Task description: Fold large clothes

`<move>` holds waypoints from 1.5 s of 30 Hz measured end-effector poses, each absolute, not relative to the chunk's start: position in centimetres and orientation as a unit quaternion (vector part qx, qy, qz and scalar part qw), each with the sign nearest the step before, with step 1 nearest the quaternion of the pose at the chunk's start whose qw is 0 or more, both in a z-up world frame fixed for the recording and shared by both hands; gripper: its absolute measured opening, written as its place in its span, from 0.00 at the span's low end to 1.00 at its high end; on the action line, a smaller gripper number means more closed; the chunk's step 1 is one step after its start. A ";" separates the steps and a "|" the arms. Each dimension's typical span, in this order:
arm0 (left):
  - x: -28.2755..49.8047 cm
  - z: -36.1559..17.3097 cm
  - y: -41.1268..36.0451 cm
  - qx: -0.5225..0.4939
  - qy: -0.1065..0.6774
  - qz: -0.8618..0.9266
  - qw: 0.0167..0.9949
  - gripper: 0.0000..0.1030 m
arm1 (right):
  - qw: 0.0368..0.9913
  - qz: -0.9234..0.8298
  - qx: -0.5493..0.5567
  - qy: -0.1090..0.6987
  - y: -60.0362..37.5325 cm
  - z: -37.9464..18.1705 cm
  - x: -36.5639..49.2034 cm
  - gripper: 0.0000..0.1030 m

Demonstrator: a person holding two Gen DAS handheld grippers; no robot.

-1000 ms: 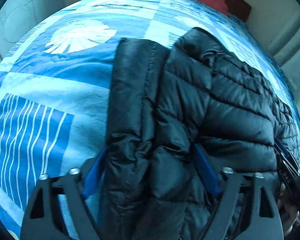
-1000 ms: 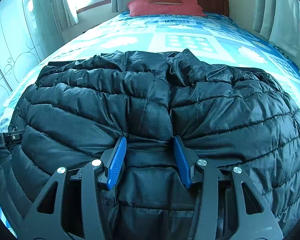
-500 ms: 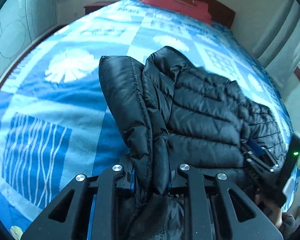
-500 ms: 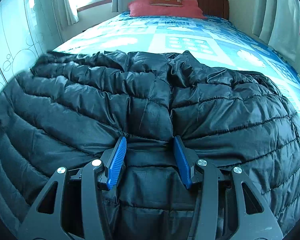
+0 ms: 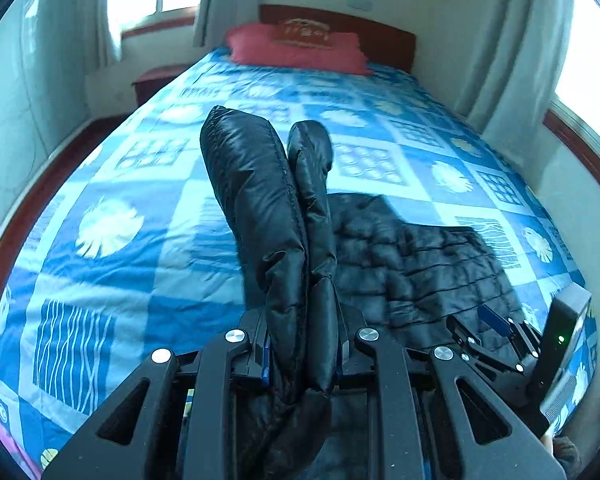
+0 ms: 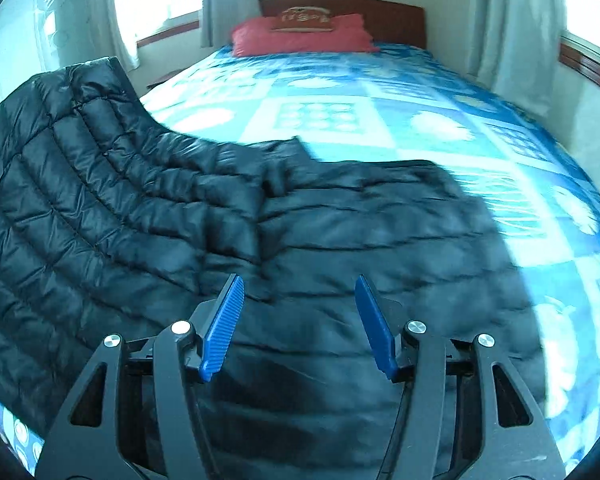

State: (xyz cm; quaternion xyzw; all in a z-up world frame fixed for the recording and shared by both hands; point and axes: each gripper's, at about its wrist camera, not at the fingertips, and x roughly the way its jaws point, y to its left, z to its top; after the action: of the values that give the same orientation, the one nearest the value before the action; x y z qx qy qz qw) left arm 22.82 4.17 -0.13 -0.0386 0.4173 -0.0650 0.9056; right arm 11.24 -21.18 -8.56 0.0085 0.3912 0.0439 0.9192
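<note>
A black quilted puffer jacket point(image 6: 320, 248) lies on the blue patterned bedspread point(image 6: 340, 116). My left gripper point(image 5: 302, 344) is shut on the jacket's left edge point(image 5: 260, 200) and holds it lifted; the fold stands up between the jaws. In the right wrist view that raised side point(image 6: 60, 152) curves up at the left. My right gripper point(image 6: 298, 320) hovers over the jacket's near part, its jaws opening, and the blue pads point(image 6: 222, 328) touch no fabric. In the left wrist view the right gripper point(image 5: 496, 328) shows at the lower right, over the jacket's flat part point(image 5: 420, 264).
A red pillow point(image 5: 296, 48) lies against the wooden headboard point(image 5: 384, 36) at the far end. Curtains point(image 5: 500, 48) and windows flank the bed. A low wooden nightstand point(image 5: 156, 80) stands at the far left. Bare bedspread stretches beyond the jacket.
My left gripper closed on the jacket's left edge and lifted it off the bed. My right gripper released the fabric, opened wider and pulled back above the jacket.
</note>
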 end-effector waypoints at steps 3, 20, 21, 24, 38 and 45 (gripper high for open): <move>22.7 0.7 0.3 -0.011 0.410 -0.073 0.909 0.20 | 0.922 0.016 0.020 0.385 -25.5 -7.4 10.1 0.56; 23.0 -5.7 -16.8 0.090 0.426 -0.071 0.897 0.20 | 0.912 -0.036 0.060 0.404 -37.1 -8.2 6.4 0.57; 23.0 -6.1 -17.3 0.093 0.429 -0.072 0.895 0.20 | 0.912 -0.038 0.061 0.405 -37.3 -8.3 6.3 0.57; 22.9 -7.7 -19.3 0.107 0.441 -0.074 0.888 0.20 | 0.910 -0.046 0.066 0.406 -38.3 -8.6 6.3 0.57; 21.4 -9.2 -22.3 0.119 0.439 -0.072 0.888 0.29 | 0.904 -0.063 0.063 0.419 -39.9 -9.7 6.1 0.57; 20.2 -7.6 -23.7 0.107 0.429 -0.094 0.892 0.44 | 0.908 -0.074 0.059 0.409 -40.4 -8.6 5.3 0.57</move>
State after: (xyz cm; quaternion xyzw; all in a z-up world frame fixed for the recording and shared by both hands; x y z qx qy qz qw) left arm 20.23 -23.71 -7.57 0.1067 0.4292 -0.0937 0.8920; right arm 5.31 -40.40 -8.55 0.0592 0.4085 -0.0735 0.9078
